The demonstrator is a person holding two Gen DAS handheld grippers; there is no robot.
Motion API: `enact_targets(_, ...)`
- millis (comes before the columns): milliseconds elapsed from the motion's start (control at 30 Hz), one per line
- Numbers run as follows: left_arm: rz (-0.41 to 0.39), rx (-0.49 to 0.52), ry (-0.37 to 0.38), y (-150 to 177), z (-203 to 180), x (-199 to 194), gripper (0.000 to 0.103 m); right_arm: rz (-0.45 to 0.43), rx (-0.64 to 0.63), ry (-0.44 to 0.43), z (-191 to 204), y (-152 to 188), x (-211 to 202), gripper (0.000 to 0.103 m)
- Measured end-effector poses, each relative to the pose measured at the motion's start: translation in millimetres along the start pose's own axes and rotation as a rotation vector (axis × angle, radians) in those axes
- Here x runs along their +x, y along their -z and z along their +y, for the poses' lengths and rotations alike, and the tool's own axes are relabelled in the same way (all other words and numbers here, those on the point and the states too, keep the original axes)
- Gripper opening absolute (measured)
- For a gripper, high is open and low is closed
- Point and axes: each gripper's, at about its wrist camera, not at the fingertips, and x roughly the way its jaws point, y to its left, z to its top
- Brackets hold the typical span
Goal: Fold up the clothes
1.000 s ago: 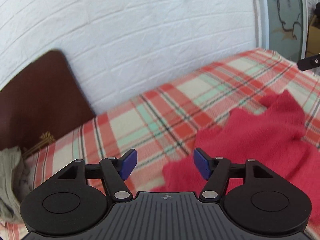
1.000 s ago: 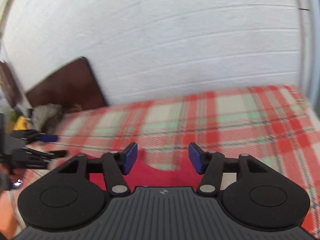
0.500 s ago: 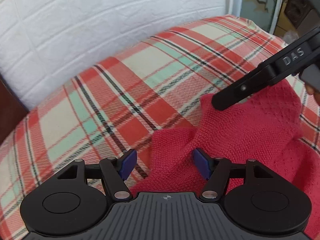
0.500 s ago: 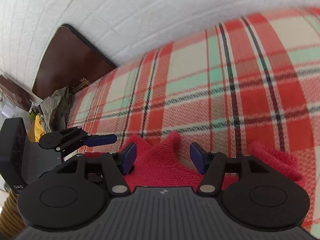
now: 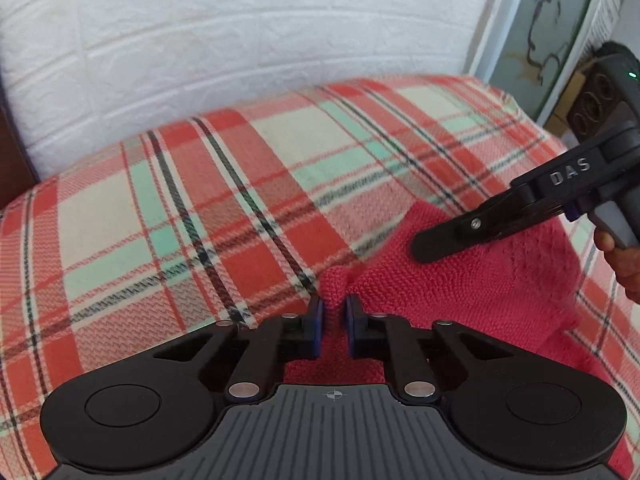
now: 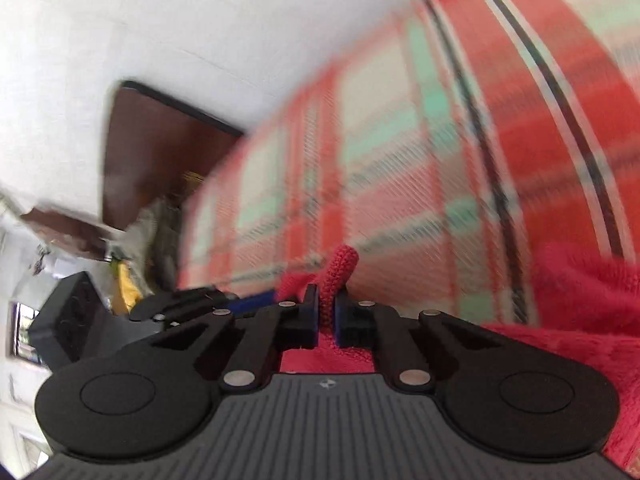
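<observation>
Both pairs of fingers, spread wide half a second ago, have since closed onto the red knit sweater [image 5: 472,292], and the right wrist view has tipped over and blurred.

Largest in view is the bed's plaid blanket [image 5: 208,208] in red, cream and mint, running back to the white brick wall [image 5: 240,40]. A dark brown board [image 6: 160,148] leans against that wall at the bed's far end. The sweater lies rumpled on the blanket at the near right of the left wrist view.

The left gripper [image 5: 333,322] has its fingers nearly together, pinching a raised fold at the sweater's left edge. The right gripper [image 6: 327,316] is clamped on a narrow upright ridge of the knit, which pokes up above its fingertips. A hand [image 5: 624,256] holds the right gripper's handle.
</observation>
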Motion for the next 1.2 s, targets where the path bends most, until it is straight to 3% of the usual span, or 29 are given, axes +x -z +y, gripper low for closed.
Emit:
enact_targets(200,-0.155,-0.11,-0.055,-16.7,12.2,-25.9,0.003,-0.162,-0.213,-0.039,37.7,-1.3,-21.4,0.007)
enact_targets(300,-0.154,-0.138,-0.099,-17.8,20.0,-21.4,0.003,-0.196,-0.246,-0.039,40.5,-3.8,-16.8,0.007)
enact_targets(400,-0.133,-0.161,-0.165,-12.5,28.0,-6.1,0.002,-0.196,-0.232,0.026,30.2,-8.3,-4.0,0.007)
enact_targets(533,-0.091,-0.17,-0.343,-7.8,34.1,23.5,0.002,-0.147,-0.257,0.227,8.6,-9.1,29.8,0.007)
enact_targets(600,-0.097,-0.183,-0.351,-7.4,38.9,26.1,0.001,-0.142,-0.228,0.218,-0.2,-7.8,32.5,0.007)
enact_targets(633,-0.103,-0.193,-0.346,-7.5,41.7,24.3,0.017,-0.143,-0.216,0.214,-3.9,-7.3,31.5,0.01)
enact_targets(667,-0.099,-0.2,-0.328,-8.0,44.0,19.8,0.03,-0.162,-0.22,0.214,-3.4,-7.6,17.9,0.022)
enact_targets(700,-0.101,-0.19,-0.324,-7.3,45.6,11.8,0.031,-0.18,-0.224,0.215,-2.8,-8.0,4.4,0.047)
enact_targets(733,-0.104,-0.179,-0.321,-6.6,47.3,3.7,0.035,-0.198,-0.228,0.216,-2.3,-8.3,-9.1,0.056)
enact_targets(767,-0.118,-0.159,-0.322,-3.3,48.6,-9.0,0.045,-0.217,-0.232,0.216,-1.7,-8.7,-22.7,0.06)
enact_targets(833,-0.152,-0.13,-0.335,8.7,52.4,-36.9,0.062,-0.254,-0.241,0.218,-0.7,-9.4,-49.7,0.059)
enact_targets(867,-0.163,-0.121,-0.35,16.4,54.2,-50.7,0.065,-0.27,-0.244,0.222,-1.0,-9.2,-63.4,0.059)
enact_targets(1000,-0.12,-0.115,-0.444,57.8,62.9,-86.7,0.066,-0.27,-0.216,0.312,-29.3,7.6,-106.3,0.059)
enact_targets(1200,-0.027,-0.201,-0.483,125.8,63.5,-103.6,0.066,-0.233,-0.114,0.347,-66.1,51.7,-130.4,0.059)
